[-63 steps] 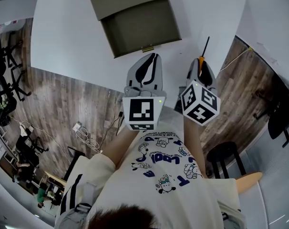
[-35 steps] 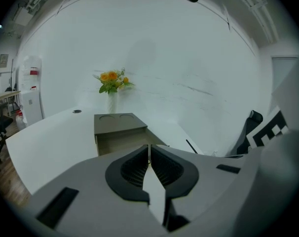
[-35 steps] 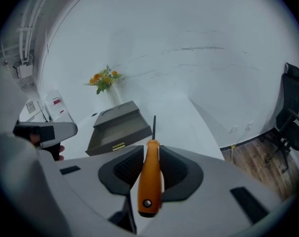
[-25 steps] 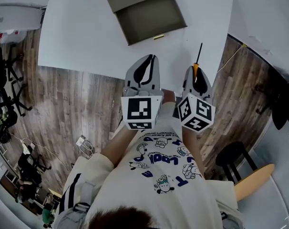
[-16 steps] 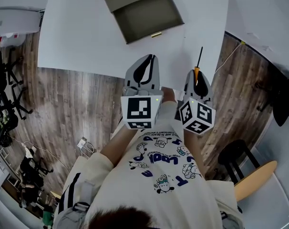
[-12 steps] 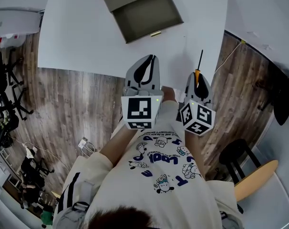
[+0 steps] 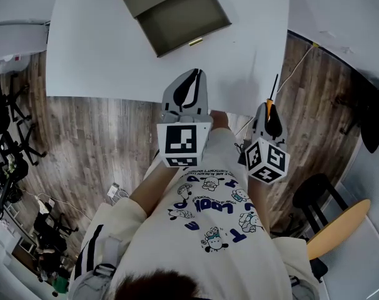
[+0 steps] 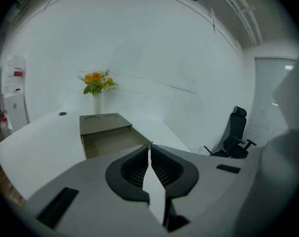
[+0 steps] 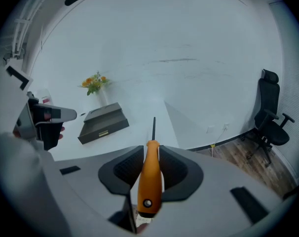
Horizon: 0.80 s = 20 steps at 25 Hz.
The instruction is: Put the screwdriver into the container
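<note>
While the person (image 7: 208,230) stands at the near edge of the white tabletop (image 7: 102,49), the container (image 7: 177,17) rests on its far part, a flat olive box with its drawer pulled out toward the person. Behind it, in the left gripper view, some flowers (image 8: 96,83) stand on the tabletop. The left claw (image 7: 197,74) is clenched and empty, with its two tips meeting. It points toward the container from the near edge and is well apart from it. To the right, the right claw (image 9: 150,149) is grasping the screwdriver (image 9: 150,177): the orange handle sits between the jaws, and the black shaft sticks out forward past the tips. In the head view the tip of the shaft lies over the near right corner of the tabletop, well apart from the container. At the far right, a black stool (image 7: 314,199) stands on the wooden floor (image 7: 83,142).
</note>
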Available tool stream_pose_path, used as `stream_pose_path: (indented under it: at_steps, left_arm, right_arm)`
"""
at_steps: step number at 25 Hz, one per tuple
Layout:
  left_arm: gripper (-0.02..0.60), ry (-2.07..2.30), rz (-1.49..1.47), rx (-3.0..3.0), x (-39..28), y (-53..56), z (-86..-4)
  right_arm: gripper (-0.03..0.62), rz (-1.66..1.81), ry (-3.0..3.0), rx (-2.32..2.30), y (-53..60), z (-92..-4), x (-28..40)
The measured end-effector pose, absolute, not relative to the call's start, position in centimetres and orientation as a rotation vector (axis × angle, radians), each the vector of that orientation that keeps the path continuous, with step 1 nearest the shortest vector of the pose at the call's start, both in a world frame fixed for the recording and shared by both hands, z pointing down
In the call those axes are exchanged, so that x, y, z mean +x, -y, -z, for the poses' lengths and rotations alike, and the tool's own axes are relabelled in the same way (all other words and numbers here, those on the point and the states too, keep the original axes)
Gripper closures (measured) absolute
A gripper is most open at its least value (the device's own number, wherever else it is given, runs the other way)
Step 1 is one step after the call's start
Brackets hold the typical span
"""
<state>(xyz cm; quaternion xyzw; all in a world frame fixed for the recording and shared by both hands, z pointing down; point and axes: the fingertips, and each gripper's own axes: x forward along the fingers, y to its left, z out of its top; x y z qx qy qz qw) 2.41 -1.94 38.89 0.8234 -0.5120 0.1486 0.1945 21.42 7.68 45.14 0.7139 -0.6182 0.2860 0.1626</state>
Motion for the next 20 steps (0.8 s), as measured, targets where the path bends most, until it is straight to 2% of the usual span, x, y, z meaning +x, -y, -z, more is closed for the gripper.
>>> stream_pose_path:
  at_steps: [9, 20]
  left_arm:
    - [0.552, 1.509, -0.343, 2.286, 2.5, 4.0, -36.6]
    - [0.552, 1.74, -0.246, 2.156, 1.6, 7.7, -34.7]
  right_arm:
    - [0.482, -0.655, 1.97, 1.984, -1.3, -37.8, 20.0]
    - [0.482, -0.54, 2.239, 1.714, 7.1, -35.1, 16.8]
